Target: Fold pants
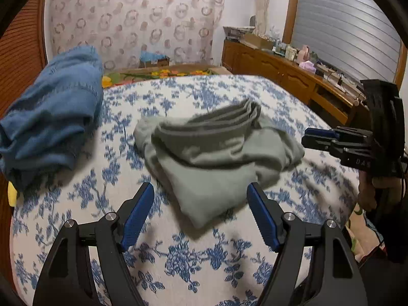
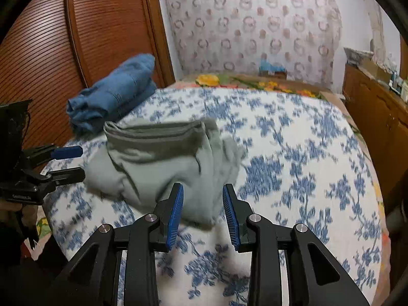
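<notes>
A: Where are the pants (image 1: 211,158)?

B: Mid-bed (image 1: 178,255), a grey bundle folded over several times, waistband layers stacked at its far edge. A blue garment (image 1: 51,117) lies beyond the bundle, at the bed's wardrobe side.

A: And the jaws?

B: The left gripper (image 1: 200,216) stands wide apart at the bundle's near corner, empty. The right gripper (image 2: 202,214) is narrower, also apart, clamping nothing.

A: So, finished?

B: Nearly, by the look of it. The edges are uneven; perhaps some tidying remains.
</notes>
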The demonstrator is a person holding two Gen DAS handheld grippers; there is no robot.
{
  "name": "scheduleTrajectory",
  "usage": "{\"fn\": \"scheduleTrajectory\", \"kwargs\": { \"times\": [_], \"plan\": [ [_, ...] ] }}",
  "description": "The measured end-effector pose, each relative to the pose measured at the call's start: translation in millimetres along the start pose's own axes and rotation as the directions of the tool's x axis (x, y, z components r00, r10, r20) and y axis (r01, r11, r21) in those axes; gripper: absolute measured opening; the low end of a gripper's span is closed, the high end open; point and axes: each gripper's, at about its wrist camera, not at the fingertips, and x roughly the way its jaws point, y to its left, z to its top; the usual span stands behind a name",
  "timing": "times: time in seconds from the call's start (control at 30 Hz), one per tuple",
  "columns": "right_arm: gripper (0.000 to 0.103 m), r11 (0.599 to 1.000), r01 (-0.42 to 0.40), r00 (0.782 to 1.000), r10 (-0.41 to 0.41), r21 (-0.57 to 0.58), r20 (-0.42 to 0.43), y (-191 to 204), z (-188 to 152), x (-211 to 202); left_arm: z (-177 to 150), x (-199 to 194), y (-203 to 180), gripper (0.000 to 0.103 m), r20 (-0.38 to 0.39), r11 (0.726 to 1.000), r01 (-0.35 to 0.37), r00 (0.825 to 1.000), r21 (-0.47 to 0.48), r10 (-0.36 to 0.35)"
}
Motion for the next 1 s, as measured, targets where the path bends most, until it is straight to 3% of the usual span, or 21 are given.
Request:
{"fn": "scheduleTrajectory", "kwargs": {
  "times": [0.13, 0.27, 0.33, 0.4, 0.73, 0.8, 0.9, 1.0],
  "plan": [
    [0.033, 1.000, -0.022, 0.999, 0.022, 0.016, -0.036, -3.1, 3.3, 10.2, -8.5, 6.7, -2.2, 0.074, -0.032, 1.000, 0.007, 0.999, 0.007, -0.007],
    [0.033, 1.000, -0.022, 0.998, 0.023, 0.012, -0.066, -2.1, 4.6, 19.2, -9.7, 8.4, -5.4, 0.052, -0.040, 1.000, 0.023, 0.999, 0.014, -0.022],
    [0.033, 0.999, -0.029, 0.997, 0.030, 0.013, -0.073, -1.6, 4.5, 19.7, -10.3, 9.8, -7.4, 0.047, -0.043, 0.999, 0.032, 0.999, 0.020, -0.031],
    [0.025, 0.999, -0.036, 0.997, 0.037, 0.010, -0.074, -1.1, 5.0, 21.6, -10.2, 12.2, -9.6, 0.042, -0.048, 0.999, 0.028, 0.998, 0.031, -0.026],
    [0.021, 0.998, -0.063, 0.992, 0.063, 0.004, -0.107, -2.7, 4.7, 30.6, -8.8, 21.2, -4.7, 0.039, -0.072, 0.999, 0.017, 0.997, 0.031, -0.015],
    [0.011, 0.998, -0.066, 0.992, 0.065, -0.004, -0.107, -0.9, 4.9, 30.7, -9.4, 20.1, -4.7, 0.029, -0.068, 0.999, 0.022, 0.997, 0.031, -0.020],
    [0.005, 0.998, -0.068, 0.994, 0.067, -0.009, -0.088, -0.5, 4.2, 28.1, -8.3, 15.1, -2.9, 0.015, -0.037, 1.000, 0.016, 0.999, 0.025, -0.015],
    [0.005, 0.998, -0.063, 0.997, 0.063, 0.009, -0.050, -6.2, 4.3, 17.9, -4.7, 2.5, 0.9, 0.013, 0.012, 1.000, -0.002, 1.000, 0.011, 0.002]
  ]
}}
